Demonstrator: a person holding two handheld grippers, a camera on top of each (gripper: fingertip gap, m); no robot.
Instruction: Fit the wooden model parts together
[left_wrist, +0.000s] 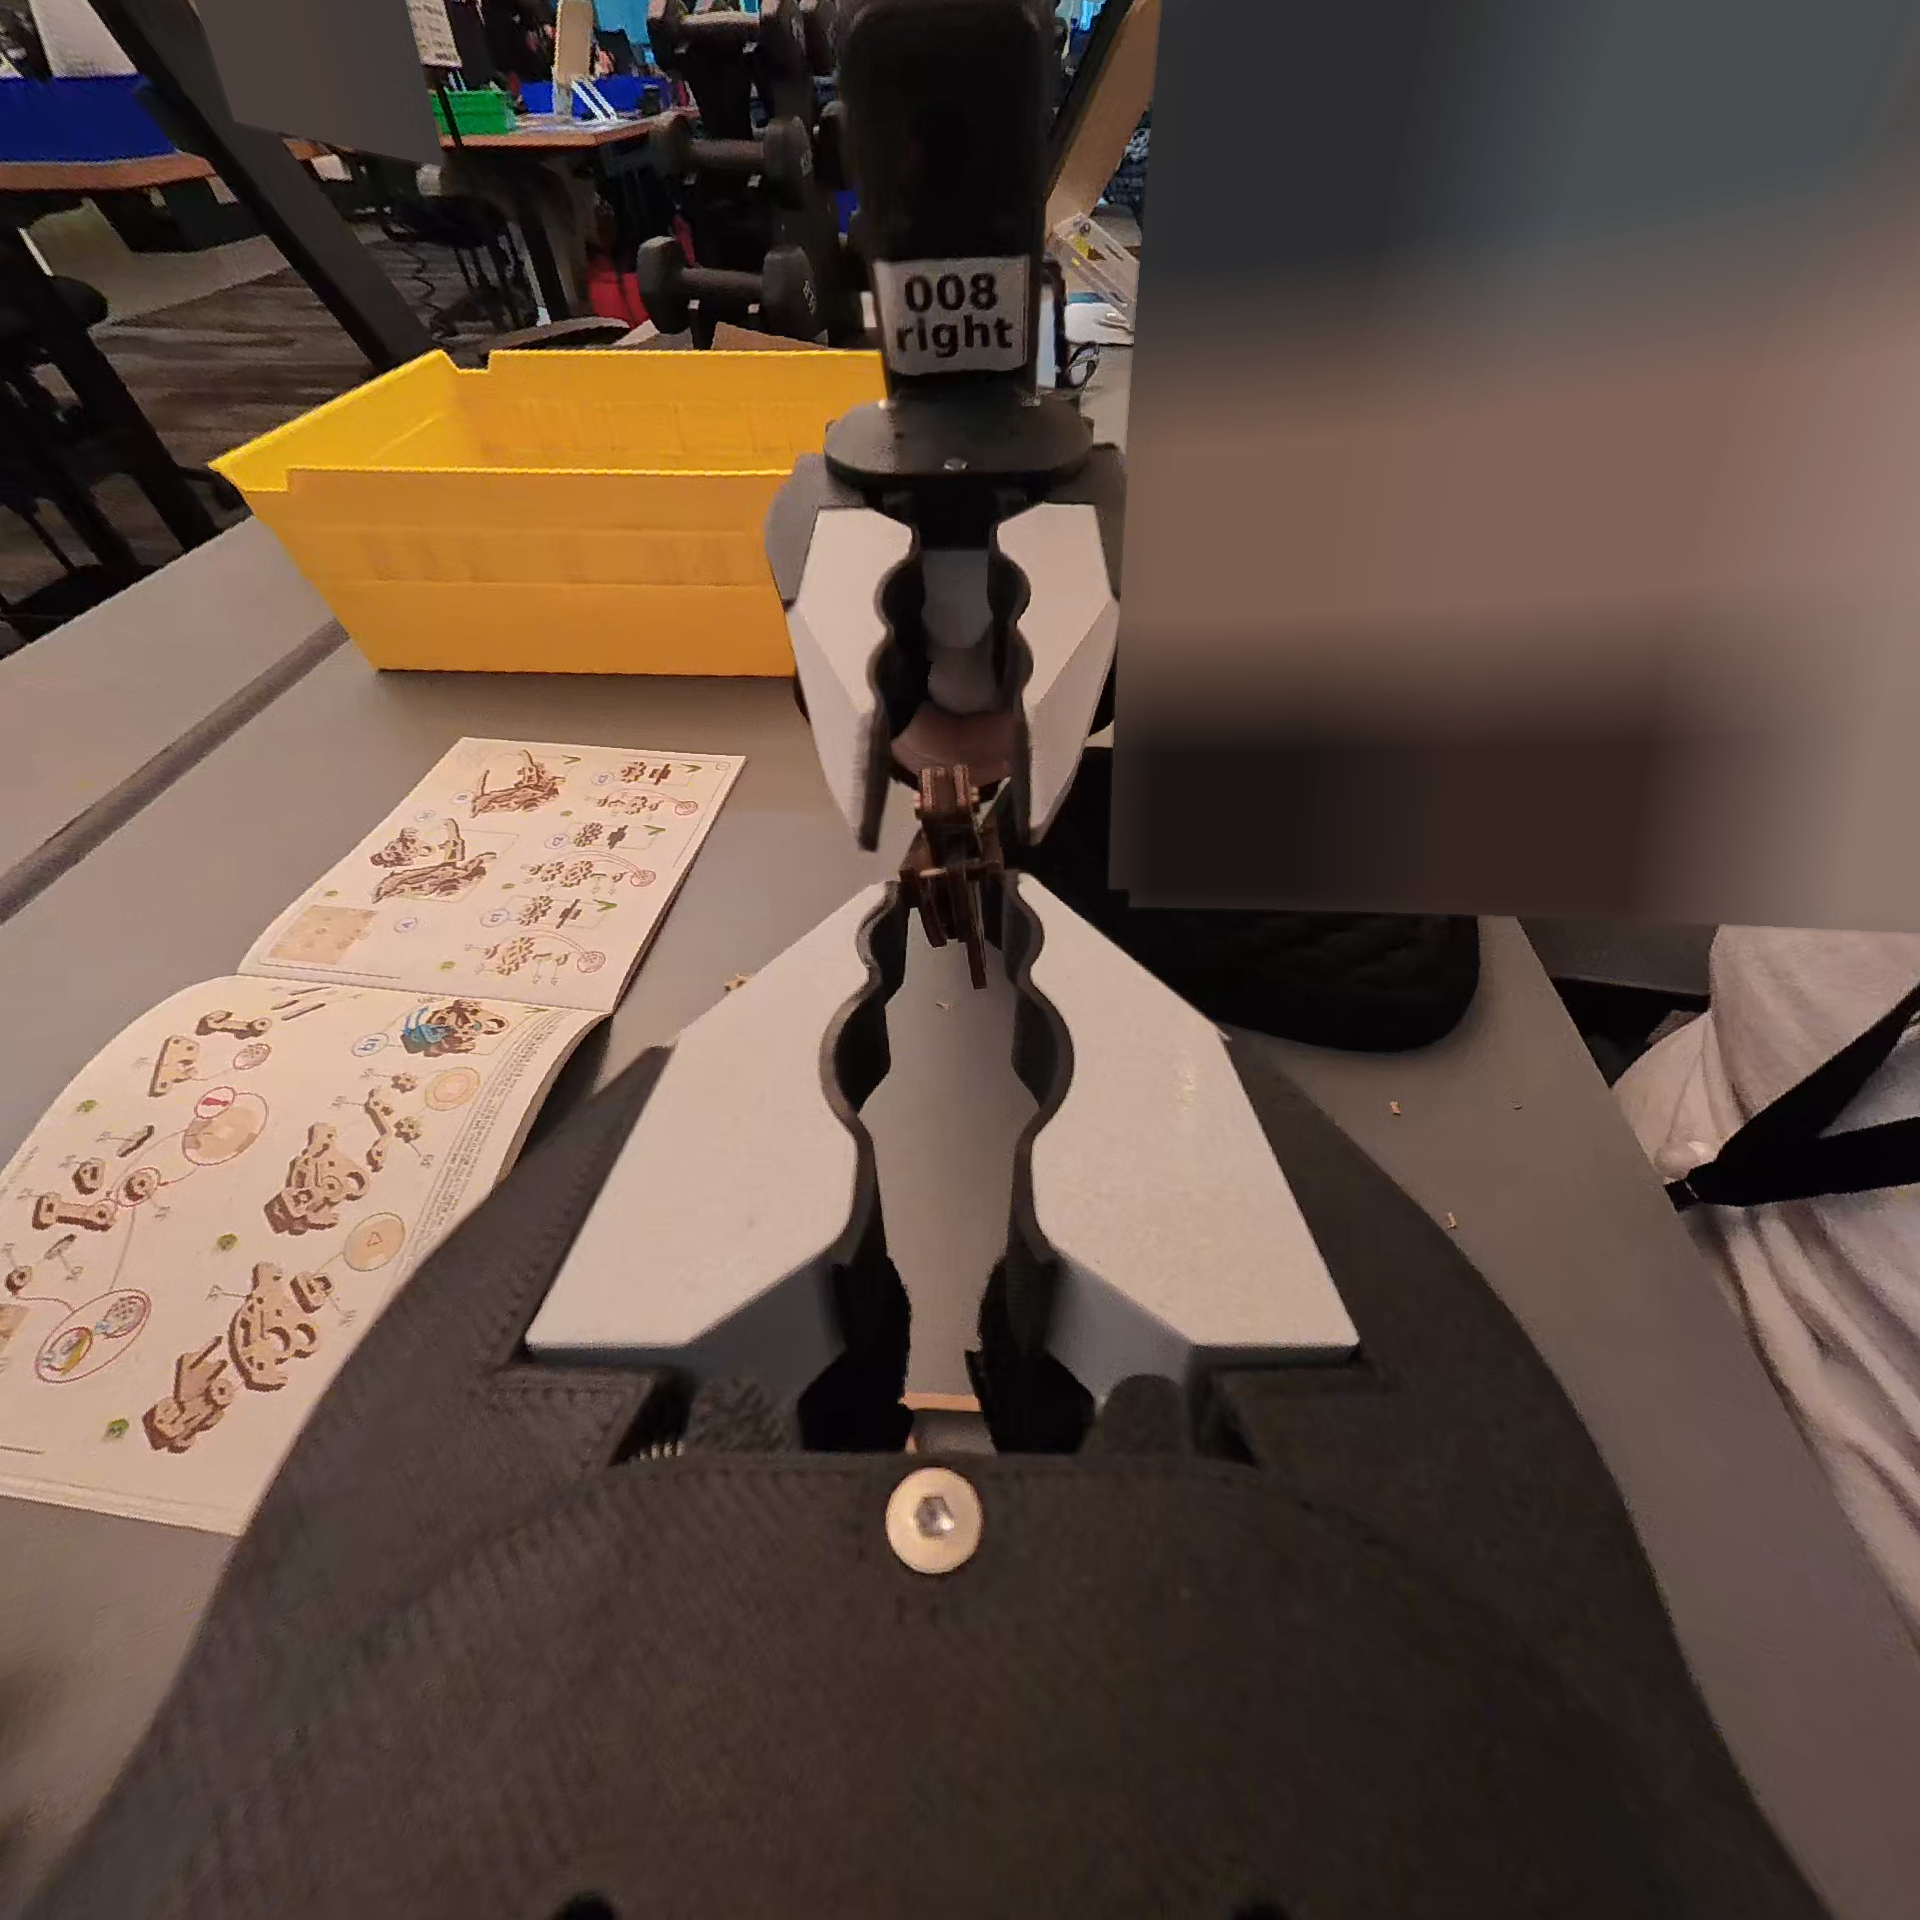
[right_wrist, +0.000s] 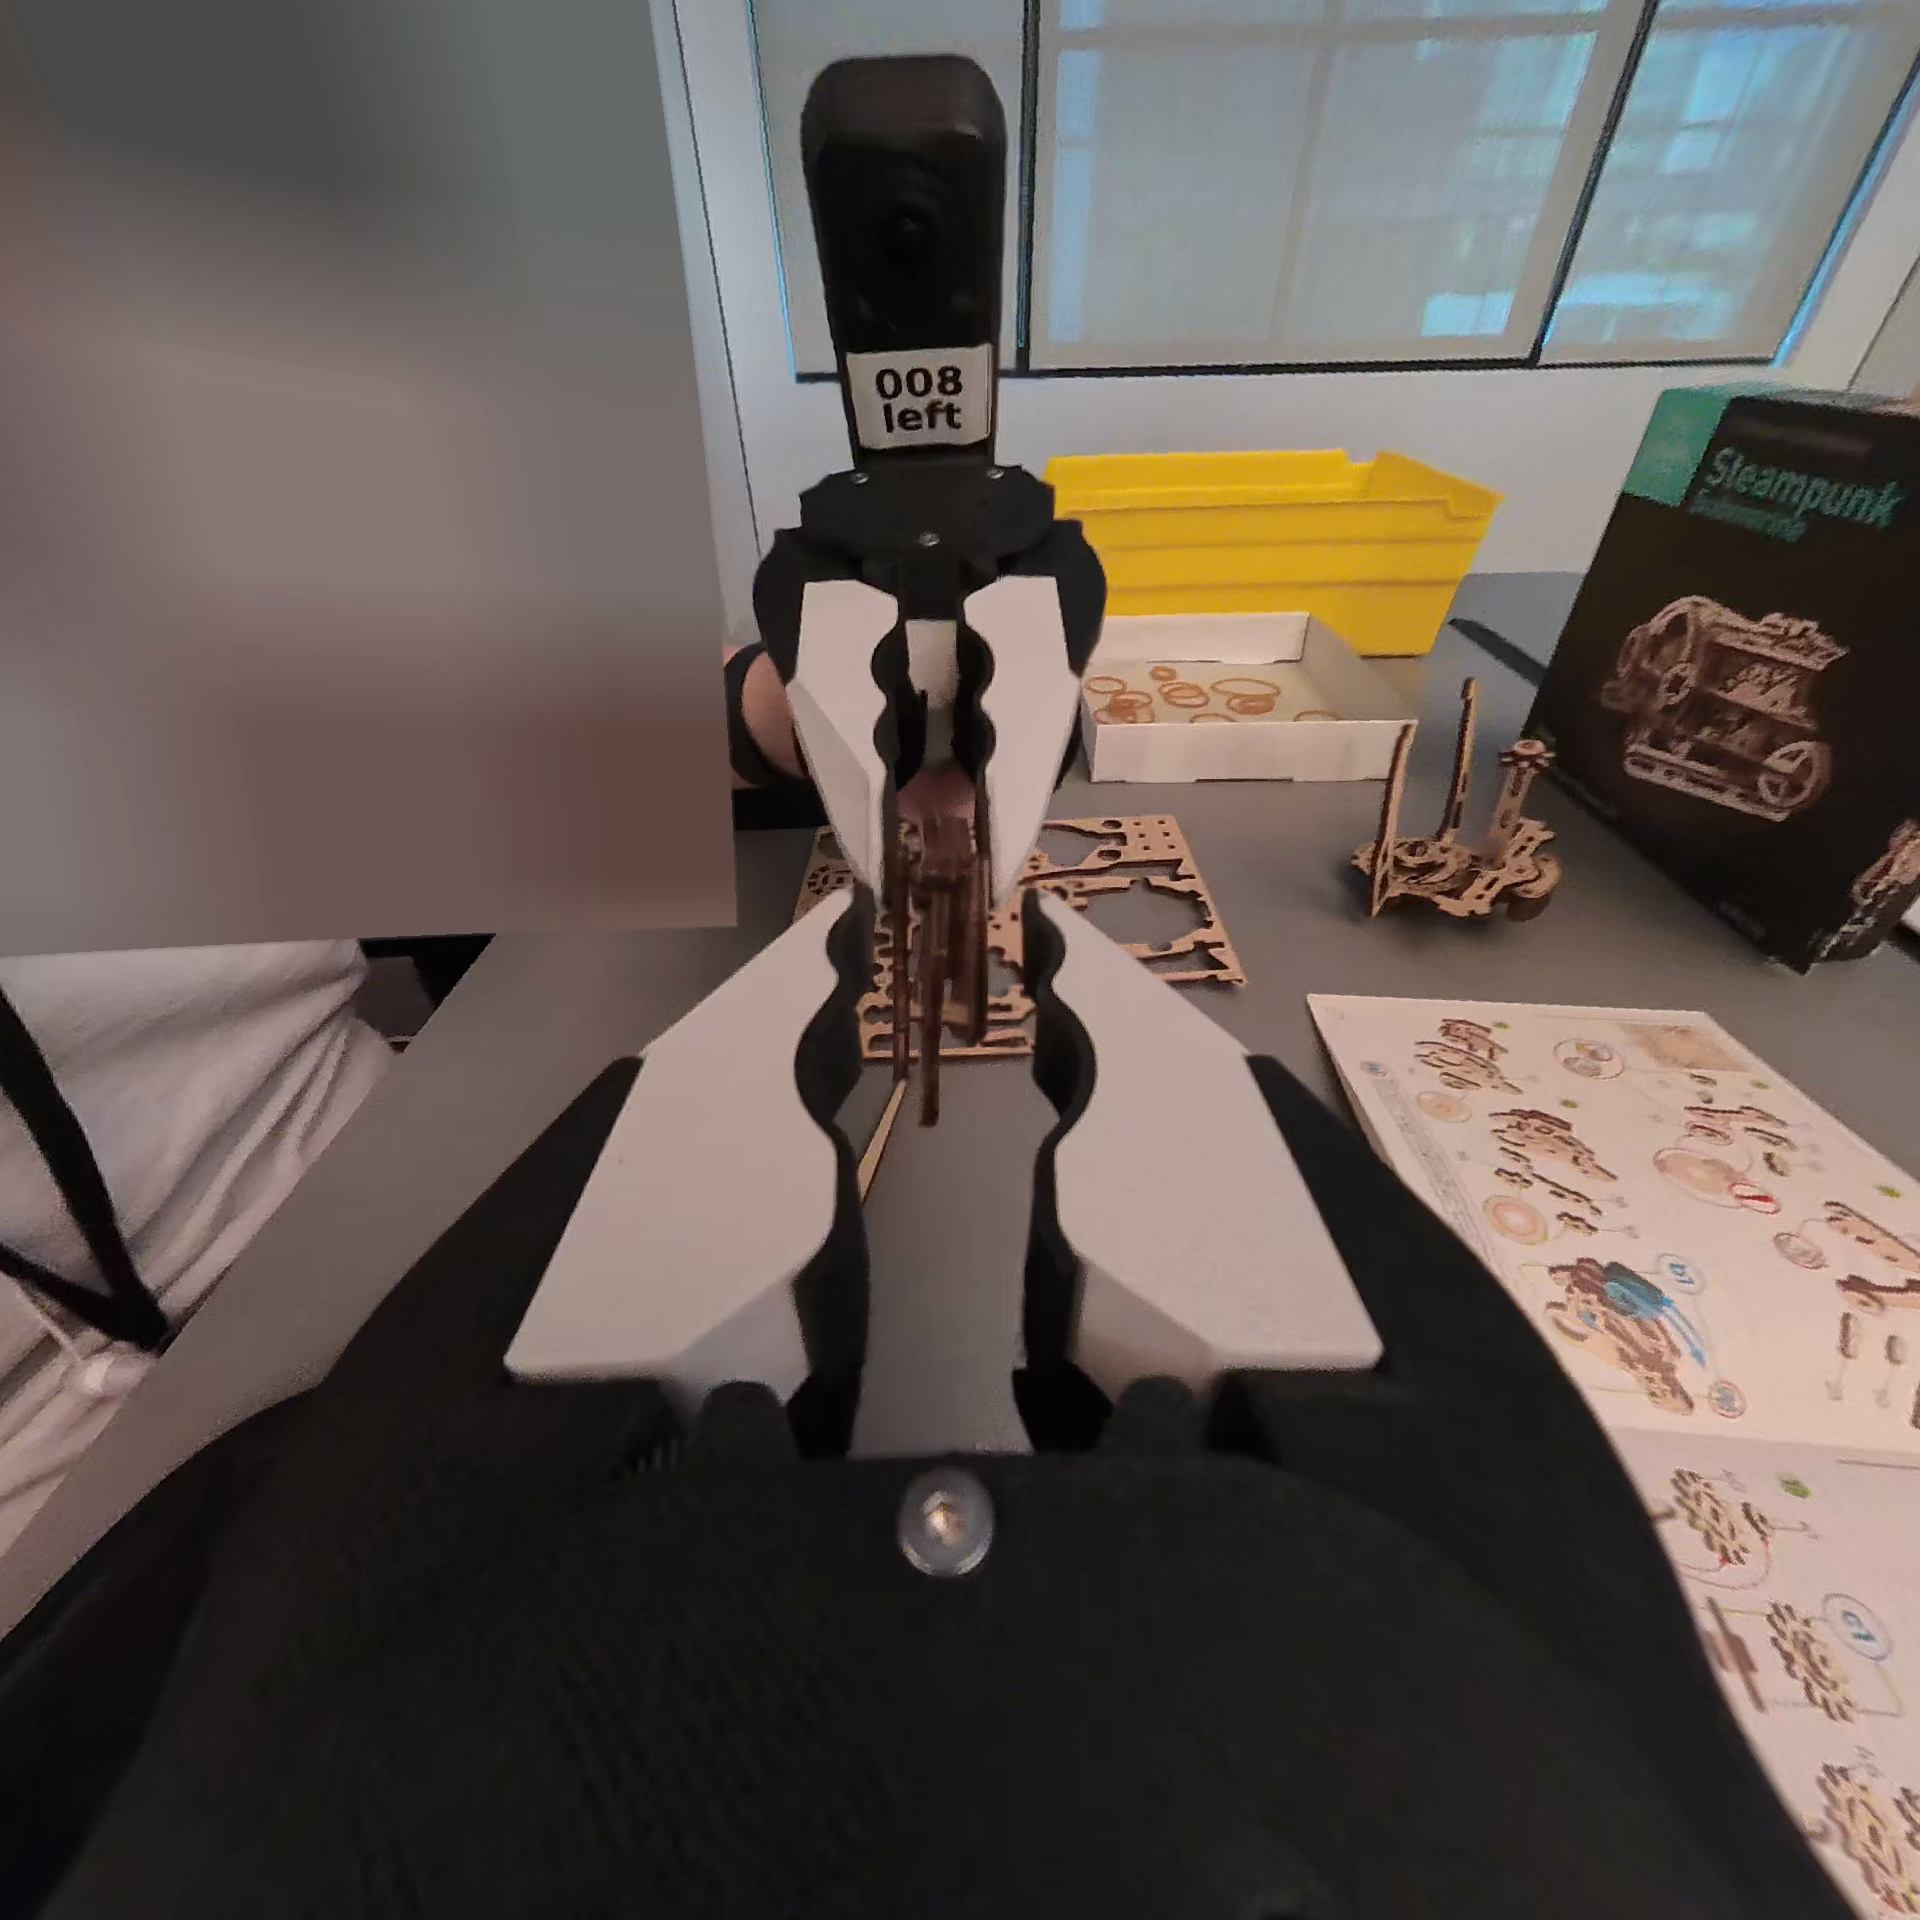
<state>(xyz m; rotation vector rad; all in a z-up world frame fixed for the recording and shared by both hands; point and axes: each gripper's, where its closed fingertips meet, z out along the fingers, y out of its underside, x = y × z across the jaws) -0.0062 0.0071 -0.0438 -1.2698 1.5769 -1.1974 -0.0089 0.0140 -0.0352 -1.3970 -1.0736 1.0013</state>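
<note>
Grippers meet tip to tip above grey table (left_wrist: 260, 665). Left gripper (left_wrist: 945, 894) and right gripper (right_wrist: 940, 914), each narrowed, both pinch one dark-brown wooden model assembly (right_wrist: 935, 935) held between them.

Shared office or lab workspace: grey tabletop (left_wrist: 156, 665), yellow parts bin (left_wrist: 540, 520), further desks (left_wrist: 94, 171) behind, dumbbell rack (left_wrist: 727, 208), large grid windows (right_wrist: 1351, 177).
</note>
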